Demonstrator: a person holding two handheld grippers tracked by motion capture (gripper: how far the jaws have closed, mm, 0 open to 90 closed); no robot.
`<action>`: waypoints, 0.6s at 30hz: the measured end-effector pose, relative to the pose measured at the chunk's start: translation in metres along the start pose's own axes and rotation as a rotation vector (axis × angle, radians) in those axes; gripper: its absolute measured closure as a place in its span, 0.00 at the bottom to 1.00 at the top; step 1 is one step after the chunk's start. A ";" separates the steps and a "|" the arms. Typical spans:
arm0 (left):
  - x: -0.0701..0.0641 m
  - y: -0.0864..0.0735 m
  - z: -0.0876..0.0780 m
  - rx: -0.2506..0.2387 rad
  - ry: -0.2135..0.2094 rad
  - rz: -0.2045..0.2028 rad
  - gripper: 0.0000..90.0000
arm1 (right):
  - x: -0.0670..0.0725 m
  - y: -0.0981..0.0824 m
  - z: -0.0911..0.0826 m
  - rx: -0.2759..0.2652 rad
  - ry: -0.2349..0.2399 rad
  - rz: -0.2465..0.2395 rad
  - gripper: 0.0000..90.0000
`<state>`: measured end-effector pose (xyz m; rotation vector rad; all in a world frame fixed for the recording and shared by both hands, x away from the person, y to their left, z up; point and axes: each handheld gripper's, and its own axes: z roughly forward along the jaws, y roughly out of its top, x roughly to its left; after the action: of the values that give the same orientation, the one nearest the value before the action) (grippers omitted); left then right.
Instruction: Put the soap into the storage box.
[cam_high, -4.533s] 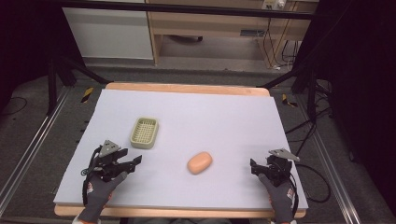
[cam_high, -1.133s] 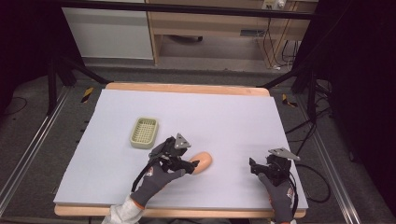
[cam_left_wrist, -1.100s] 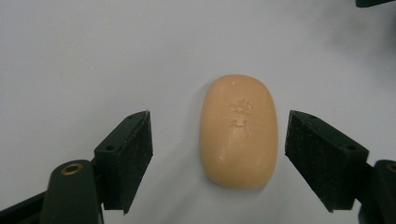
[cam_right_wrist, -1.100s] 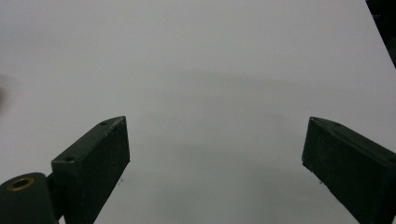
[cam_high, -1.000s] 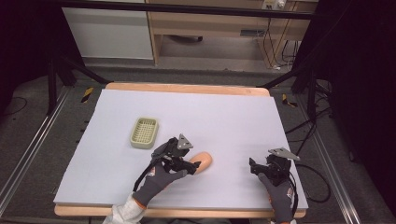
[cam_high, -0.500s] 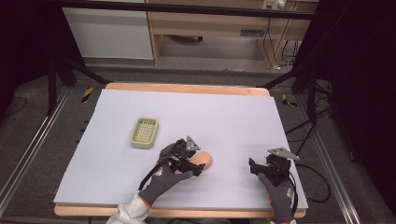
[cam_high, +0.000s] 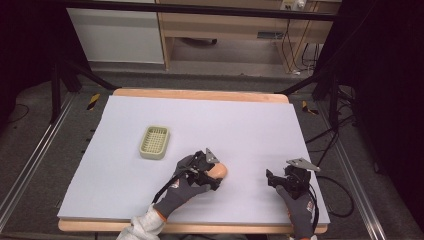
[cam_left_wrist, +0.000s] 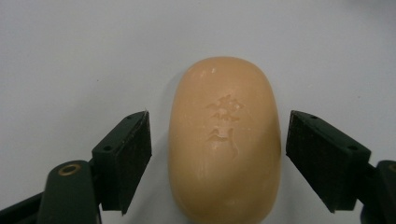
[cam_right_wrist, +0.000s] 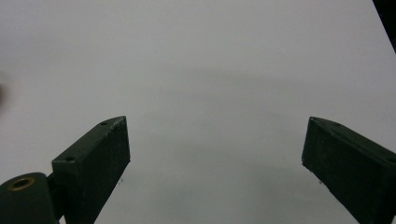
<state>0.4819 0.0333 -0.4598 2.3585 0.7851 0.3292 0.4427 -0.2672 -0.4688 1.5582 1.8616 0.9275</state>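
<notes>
Soap (cam_left_wrist: 225, 140) lies between wide left jaws, seemingly untouched; right jaws gape wide.

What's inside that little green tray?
The tray looks empty: its ribbed floor shows, nothing lying on it. The soap sits apart on the table, between the open left gripper. The near wall hides a strip of the floor.

Even overhead light falls on my table (cam_high: 250, 125); the room around it is dark. In my left gripper view the soap (cam_left_wrist: 224, 140) is sharp, with soft shadow beside it and faint sheen. My right gripper view is slightly hazy, without glare.
</notes>
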 end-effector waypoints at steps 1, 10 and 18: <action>0.000 0.000 0.001 0.000 0.001 0.001 0.25 | 0.000 0.000 0.000 0.001 0.000 0.000 0.09; 0.000 0.000 0.009 0.029 -0.003 0.000 0.28 | 0.000 0.000 0.001 0.006 0.000 0.003 0.09; 0.001 0.000 0.012 0.048 -0.018 0.015 0.34 | 0.000 0.000 0.001 0.011 0.007 0.007 0.09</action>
<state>0.4872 0.0279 -0.4687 2.4097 0.7757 0.2982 0.4432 -0.2669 -0.4697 1.5705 1.8697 0.9283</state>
